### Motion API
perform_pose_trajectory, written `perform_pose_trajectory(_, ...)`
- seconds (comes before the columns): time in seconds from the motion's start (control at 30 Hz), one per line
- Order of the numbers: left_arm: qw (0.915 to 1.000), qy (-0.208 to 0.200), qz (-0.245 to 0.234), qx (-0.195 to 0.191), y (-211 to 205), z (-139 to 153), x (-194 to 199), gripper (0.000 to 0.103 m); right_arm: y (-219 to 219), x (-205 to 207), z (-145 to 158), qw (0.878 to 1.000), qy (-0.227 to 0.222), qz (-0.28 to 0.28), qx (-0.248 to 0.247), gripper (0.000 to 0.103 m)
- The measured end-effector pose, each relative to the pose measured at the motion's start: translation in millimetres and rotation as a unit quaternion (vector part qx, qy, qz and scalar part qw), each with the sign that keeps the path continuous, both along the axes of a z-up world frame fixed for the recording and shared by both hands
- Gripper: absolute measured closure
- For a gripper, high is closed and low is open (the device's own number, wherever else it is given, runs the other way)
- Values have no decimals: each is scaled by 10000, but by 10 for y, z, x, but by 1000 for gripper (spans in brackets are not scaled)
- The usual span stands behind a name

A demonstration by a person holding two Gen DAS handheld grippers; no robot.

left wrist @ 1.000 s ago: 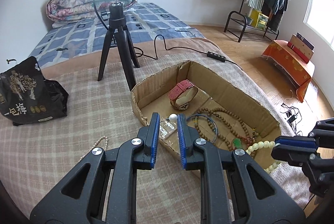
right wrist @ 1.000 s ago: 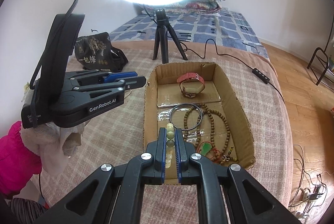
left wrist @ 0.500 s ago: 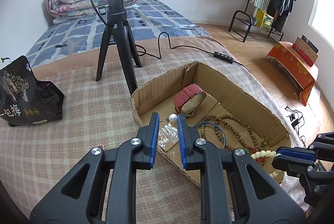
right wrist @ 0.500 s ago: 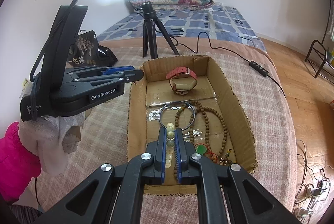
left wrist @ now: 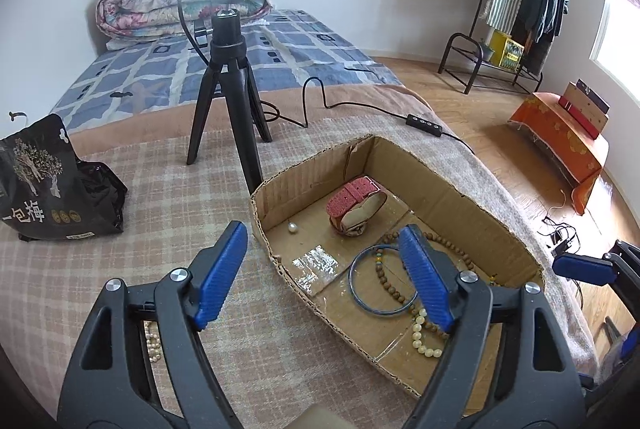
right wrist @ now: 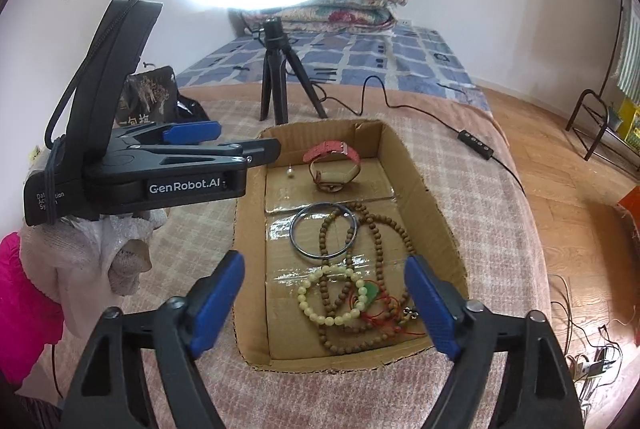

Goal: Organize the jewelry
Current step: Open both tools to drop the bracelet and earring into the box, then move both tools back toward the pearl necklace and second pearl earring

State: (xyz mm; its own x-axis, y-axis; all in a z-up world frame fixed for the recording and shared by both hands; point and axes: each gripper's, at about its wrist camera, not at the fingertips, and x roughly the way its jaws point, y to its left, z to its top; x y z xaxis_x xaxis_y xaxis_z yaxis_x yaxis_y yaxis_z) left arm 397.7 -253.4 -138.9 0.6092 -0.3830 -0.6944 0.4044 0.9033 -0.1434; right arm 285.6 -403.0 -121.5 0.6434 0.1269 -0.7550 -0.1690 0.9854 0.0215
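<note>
Both tongs, left [left wrist: 324,269] and right [right wrist: 324,305], gape wide above the cardboard box [right wrist: 436,213]. Inside it lie a pearl [right wrist: 289,171] and cream bracelet [right wrist: 334,295].

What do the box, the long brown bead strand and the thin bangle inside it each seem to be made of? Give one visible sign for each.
Box: corrugated cardboard, matt brown, with fluting at its torn rim.
Long brown bead strand: probably wood, its beads dull and brown.
Thin bangle: apparently metal or glass, a smooth dark ring with a bluish sheen; the look leaves it open.
</note>
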Motion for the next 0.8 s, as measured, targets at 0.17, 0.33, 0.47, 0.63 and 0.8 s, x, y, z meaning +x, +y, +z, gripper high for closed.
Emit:
perform_pose_trajectory(0.17,10000,29,46,3,28,17,-8,22,-8,2,25,9998,-73,-171,-69,2)
perform_pose_trajectory(0.33,10000,41,76,-9,77,50,-36,21,3,-14,45,9996,-81,-257,-105,1)
perform_pose_trajectory(0.47,9999,14,108,-12,133,102,-73,21,32,-45,76,9994,-104,-283,-144,0)
perform_pose_trajectory(0.63,9999,-48,157,-33,267,193,-140,21,77,-78,123,9992,-88,-347,-167,0)
perform_pose_trajectory(0.8,9997,-116,214,-28,466,293,-228,21,145,-123,170,9990,-123,-351,-232,0)
